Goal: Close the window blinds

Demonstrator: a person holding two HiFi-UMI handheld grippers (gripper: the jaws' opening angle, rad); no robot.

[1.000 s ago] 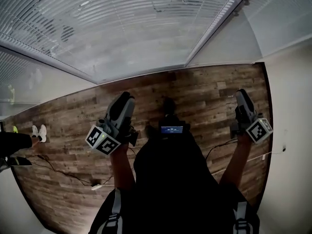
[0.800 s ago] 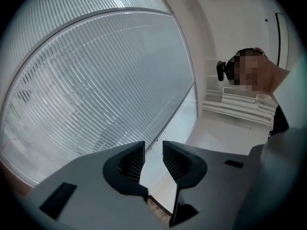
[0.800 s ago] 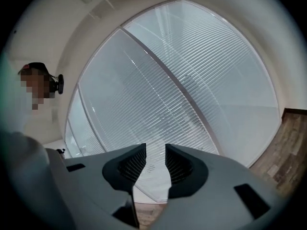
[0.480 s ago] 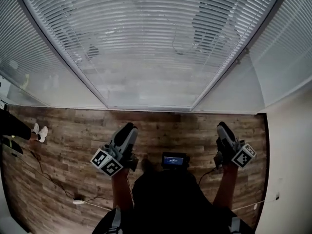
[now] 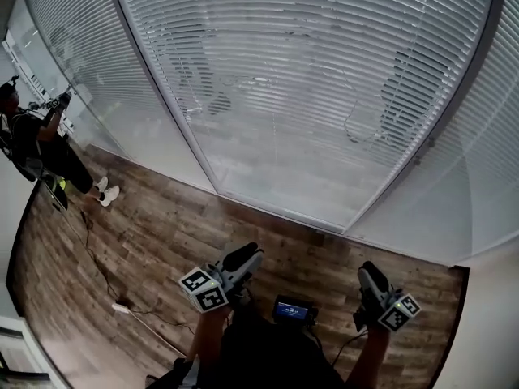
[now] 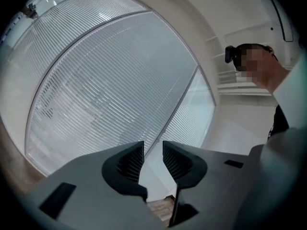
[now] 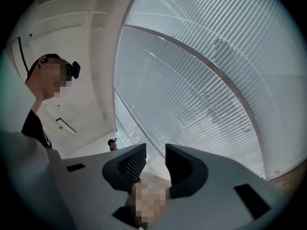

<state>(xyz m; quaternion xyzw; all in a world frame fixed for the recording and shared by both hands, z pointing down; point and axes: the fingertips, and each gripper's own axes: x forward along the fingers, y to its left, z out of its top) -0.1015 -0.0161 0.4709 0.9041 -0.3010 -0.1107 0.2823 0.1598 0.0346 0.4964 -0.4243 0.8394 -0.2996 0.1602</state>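
Observation:
White slatted blinds hang behind tall glass panels split by grey frames; they fill the upper part of the head view. Their slats lie level, with faint reflections showing in the glass. My left gripper is held low in the picture over the wooden floor, pointing at the glass and well short of it. Its jaws stand apart with nothing between them. My right gripper is held alongside, also short of the glass, open and empty. Both gripper views look at the blinds.
Brown plank floor runs along the foot of the glass. A cable and a white power strip lie at the lower left. A person stands at the far left. A small screen sits at my waist.
The head view has swung from the floor up to the blinds. Both grippers now sit lower in the picture and farther right. The person at the left has come fully into view.

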